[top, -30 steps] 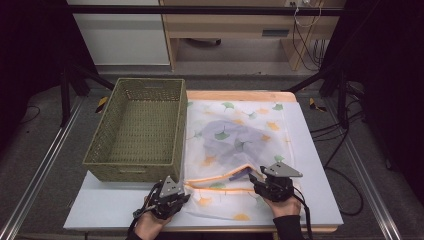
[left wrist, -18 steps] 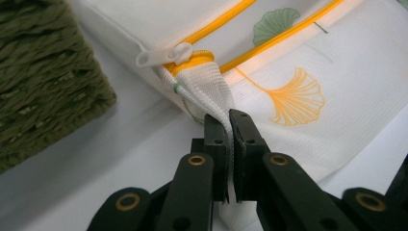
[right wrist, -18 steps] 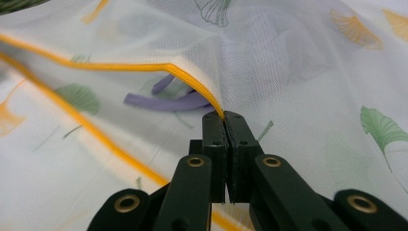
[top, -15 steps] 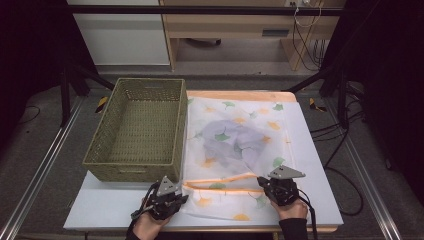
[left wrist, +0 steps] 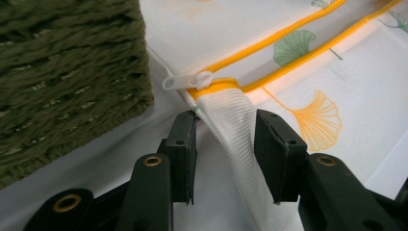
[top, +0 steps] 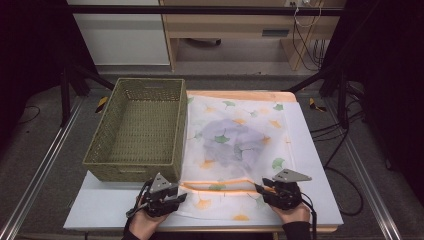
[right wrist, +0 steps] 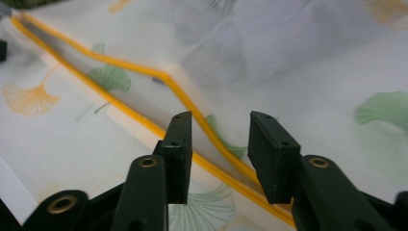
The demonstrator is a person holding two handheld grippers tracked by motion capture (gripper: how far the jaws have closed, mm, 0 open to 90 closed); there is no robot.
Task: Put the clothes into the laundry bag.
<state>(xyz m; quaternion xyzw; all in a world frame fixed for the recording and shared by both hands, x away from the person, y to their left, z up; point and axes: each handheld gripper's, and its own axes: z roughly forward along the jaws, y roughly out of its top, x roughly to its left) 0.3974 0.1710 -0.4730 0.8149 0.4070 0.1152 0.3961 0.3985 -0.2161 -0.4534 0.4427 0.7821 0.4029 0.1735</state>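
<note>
A white mesh bag (top: 260, 117) printed with ginkgo leaves lies flat on the table, with a pale grey garment (top: 231, 141) inside it. Its orange zipper mouth (top: 217, 185) runs across the near end, slightly parted. My left gripper (top: 180, 195) is at the mouth's left end, open; the bag's corner fabric (left wrist: 226, 125) passes between its jaws just below the white zipper pull (left wrist: 185, 81). My right gripper (top: 261, 190) is at the mouth's right end, open, its jaws straddling the orange zipper edge (right wrist: 211, 144).
A green woven basket (top: 132, 164) stands on the left of the white table (top: 100, 207), its wall touching the bag's left edge and close to my left gripper. The table's front edge is just behind both hands. Cables trail on the floor at right.
The bag's mouth, lifted and gaping a second ago, has dropped and narrowed. My right gripper has moved right and nearer the front edge. The left gripper has barely moved.
</note>
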